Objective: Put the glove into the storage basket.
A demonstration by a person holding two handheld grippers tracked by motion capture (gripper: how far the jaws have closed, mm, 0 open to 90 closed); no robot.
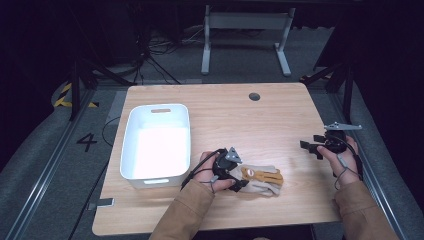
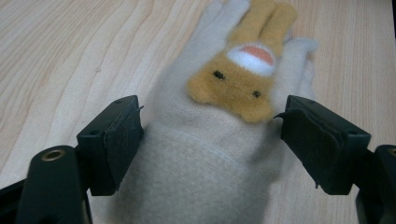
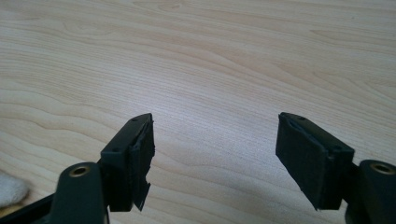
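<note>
A cream knitted glove (image 1: 263, 181) with a tan plush animal patch (image 2: 243, 70) lies flat on the wooden table (image 1: 240, 120), near its front edge. My left gripper (image 1: 239, 179) is open at the glove's cuff (image 2: 201, 177), one jaw on each side of it; the pads (image 2: 119, 144) sit close to the fabric without squeezing it. My right gripper (image 1: 311, 146) hovers open over bare wood at the table's right side, with nothing between its jaws (image 3: 215, 158).
A white plastic bin (image 1: 157, 145) stands on the table's left part, just left of my left hand. A dark round grommet (image 1: 254, 96) sits near the far edge. Beyond the table are a metal frame's legs (image 1: 245, 40) and floor cables.
</note>
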